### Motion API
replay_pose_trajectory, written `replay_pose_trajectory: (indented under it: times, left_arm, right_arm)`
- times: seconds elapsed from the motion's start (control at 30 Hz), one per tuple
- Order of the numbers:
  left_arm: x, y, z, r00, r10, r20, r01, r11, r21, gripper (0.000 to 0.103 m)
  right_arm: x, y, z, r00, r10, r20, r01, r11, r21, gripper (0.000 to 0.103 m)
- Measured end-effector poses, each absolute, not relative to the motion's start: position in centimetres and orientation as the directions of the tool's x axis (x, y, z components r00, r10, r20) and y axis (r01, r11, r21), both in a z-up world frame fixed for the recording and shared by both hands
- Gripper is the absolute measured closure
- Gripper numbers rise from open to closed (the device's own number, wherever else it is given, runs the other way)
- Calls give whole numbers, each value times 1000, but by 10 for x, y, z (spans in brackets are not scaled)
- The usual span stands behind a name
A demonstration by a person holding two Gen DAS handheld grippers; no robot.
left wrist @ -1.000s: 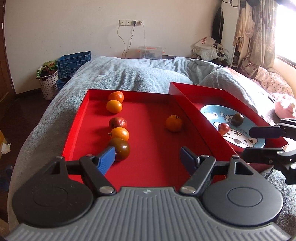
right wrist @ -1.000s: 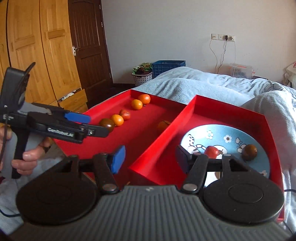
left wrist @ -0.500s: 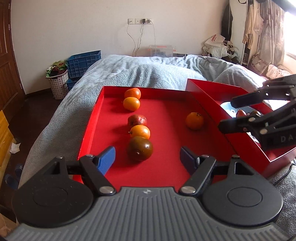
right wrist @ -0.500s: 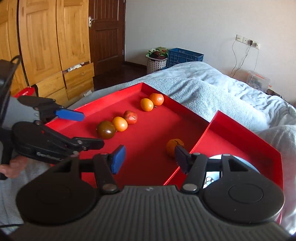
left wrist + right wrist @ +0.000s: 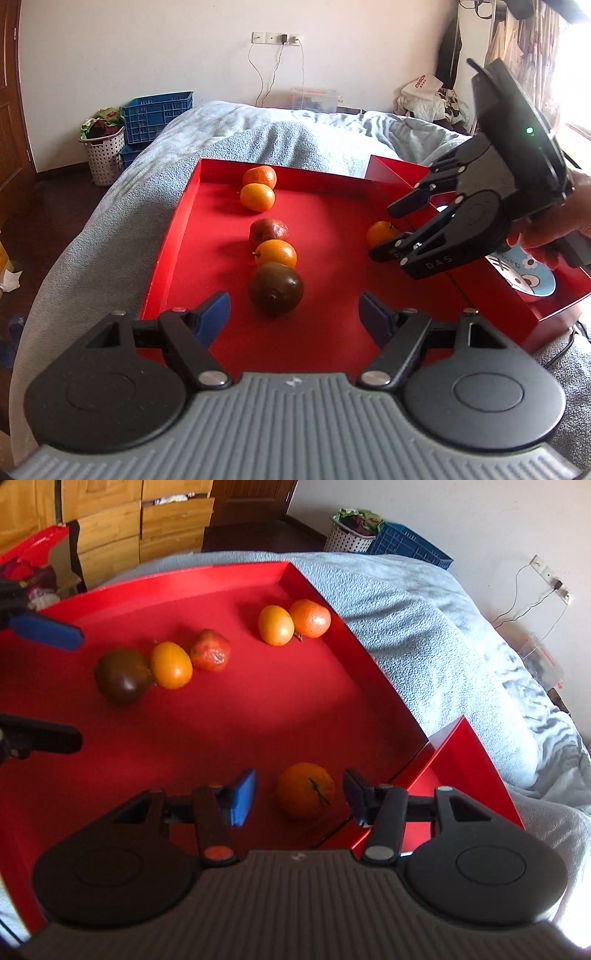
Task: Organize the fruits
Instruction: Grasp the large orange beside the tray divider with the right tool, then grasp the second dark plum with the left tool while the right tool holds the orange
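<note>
Grey-blue bedding (image 5: 280, 140) carries the big red tray (image 5: 177, 236) I am working over, with a second red tray (image 5: 509, 314) butted against its right side holding a pale blue patterned plate (image 5: 532, 284). Behind, a blue crate (image 5: 157, 116) and a white laundry basket (image 5: 101, 155) stand by the wall.

Five fruits run in a line down the big tray: an orange (image 5: 259, 177) at the far wall touching a yellow-orange one (image 5: 257, 197), then a red fruit (image 5: 268, 230), another orange fruit (image 5: 275, 253) and a dark brown fruit (image 5: 276, 287) packed close together nearest me.

My left gripper (image 5: 294, 314) hangs low at the near end of the tray, jaws spread wide and holding nothing, the dark brown fruit just ahead of the gap.

My right gripper (image 5: 299, 797) is also spread wide, its blue pads flanking a lone tangerine (image 5: 306, 790) near the tray's right wall; I see a gap on both sides, so no contact. From the left camera that tangerine (image 5: 382, 233) peeks out beside the right gripper's (image 5: 391, 229) black fingers
</note>
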State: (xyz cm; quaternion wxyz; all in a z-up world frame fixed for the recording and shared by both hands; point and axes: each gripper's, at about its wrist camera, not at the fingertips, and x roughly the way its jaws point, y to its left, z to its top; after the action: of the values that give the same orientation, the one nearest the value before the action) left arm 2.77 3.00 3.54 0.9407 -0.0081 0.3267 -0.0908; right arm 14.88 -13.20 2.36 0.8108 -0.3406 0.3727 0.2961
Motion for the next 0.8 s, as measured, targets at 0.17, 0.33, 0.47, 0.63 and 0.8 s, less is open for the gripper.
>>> replay_pose_trajectory:
  times: [0.17, 0.33, 0.47, 0.63, 0.8]
  left_arm:
    - [29, 32, 33, 765, -185, -617, 167, 982, -87, 22]
    - [30, 34, 31, 761, -182, -622, 162, 983, -89, 22]
    - [31, 34, 30, 761, -169, -627, 152, 985, -81, 22]
    - [33, 31, 31, 761, -139, -633, 140, 989, -49, 22]
    - [41, 30, 30, 751, -105, -652, 125, 992, -16, 22]
  right_arm:
    - [159, -123, 22, 514, 174, -840, -757, 553, -349, 61]
    - [158, -124, 24, 500, 171, -849, -757, 563, -332, 63]
    - [149, -136, 33, 512, 249, -822, -729, 633, -263, 64]
    - [103, -157, 57, 593, 384, -708, -661, 734, -156, 63]
    - [58, -177, 63, 646, 462, -607, -591, 806, -16, 63]
